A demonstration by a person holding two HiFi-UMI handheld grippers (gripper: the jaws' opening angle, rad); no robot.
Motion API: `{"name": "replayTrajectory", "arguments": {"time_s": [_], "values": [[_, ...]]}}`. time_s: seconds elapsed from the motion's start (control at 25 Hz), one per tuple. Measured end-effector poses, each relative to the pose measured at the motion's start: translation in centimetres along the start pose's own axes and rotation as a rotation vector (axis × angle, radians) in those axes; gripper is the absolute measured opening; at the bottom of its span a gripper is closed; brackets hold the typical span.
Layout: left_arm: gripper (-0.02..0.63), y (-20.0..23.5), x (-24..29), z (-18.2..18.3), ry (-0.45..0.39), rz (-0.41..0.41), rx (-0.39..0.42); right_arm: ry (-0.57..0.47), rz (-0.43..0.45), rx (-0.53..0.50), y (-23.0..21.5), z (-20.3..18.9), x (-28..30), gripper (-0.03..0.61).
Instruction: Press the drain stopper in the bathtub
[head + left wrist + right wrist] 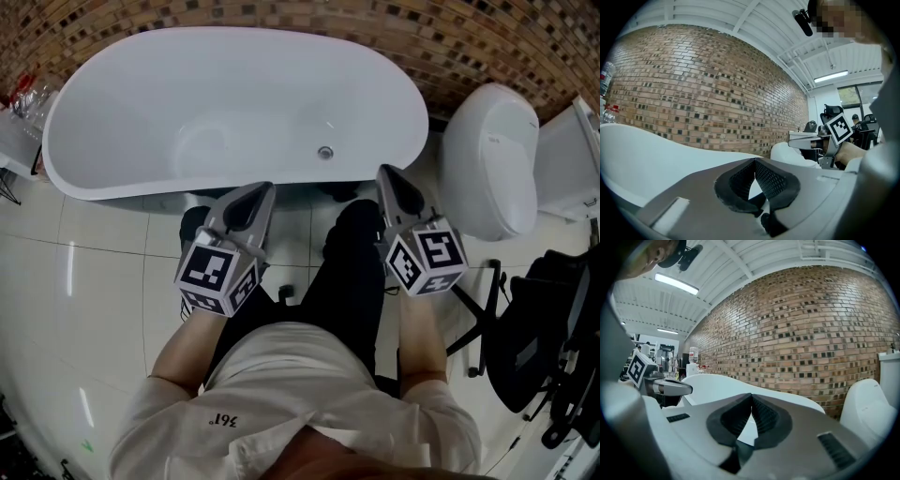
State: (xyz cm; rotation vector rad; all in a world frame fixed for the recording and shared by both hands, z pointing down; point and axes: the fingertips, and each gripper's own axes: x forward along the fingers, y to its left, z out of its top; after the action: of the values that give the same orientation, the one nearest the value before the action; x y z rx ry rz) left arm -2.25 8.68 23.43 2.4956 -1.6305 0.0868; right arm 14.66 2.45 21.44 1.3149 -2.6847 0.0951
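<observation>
Drain stopper (325, 152) on bathtub (216, 84) floor, well ahead of both closed jaws

A white toilet (492, 155) with its lid down sits at the upper right of the head view, its cistern (570, 159) at the right edge. A brown brick wall (450, 37) runs along the top of the frame, and glossy white floor tiles (94, 272) fill the left side. A black wheeled chair (548, 347) stands at the lower right. Clear bottles (23, 94) cluster at the upper left edge. In the right gripper view a ceiling strip light (677, 283) glows at the upper left
</observation>
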Motion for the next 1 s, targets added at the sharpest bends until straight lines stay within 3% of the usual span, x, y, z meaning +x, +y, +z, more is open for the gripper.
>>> {"name": "replayTrajectory", "arguments": {"time_s": [1.0], "values": [[0.005,-1.3,0.5,-1.1,0.023,-0.026,-0.006,-0.010,0.020,-0.090,0.0,0.6,-0.4,0.012]]}}
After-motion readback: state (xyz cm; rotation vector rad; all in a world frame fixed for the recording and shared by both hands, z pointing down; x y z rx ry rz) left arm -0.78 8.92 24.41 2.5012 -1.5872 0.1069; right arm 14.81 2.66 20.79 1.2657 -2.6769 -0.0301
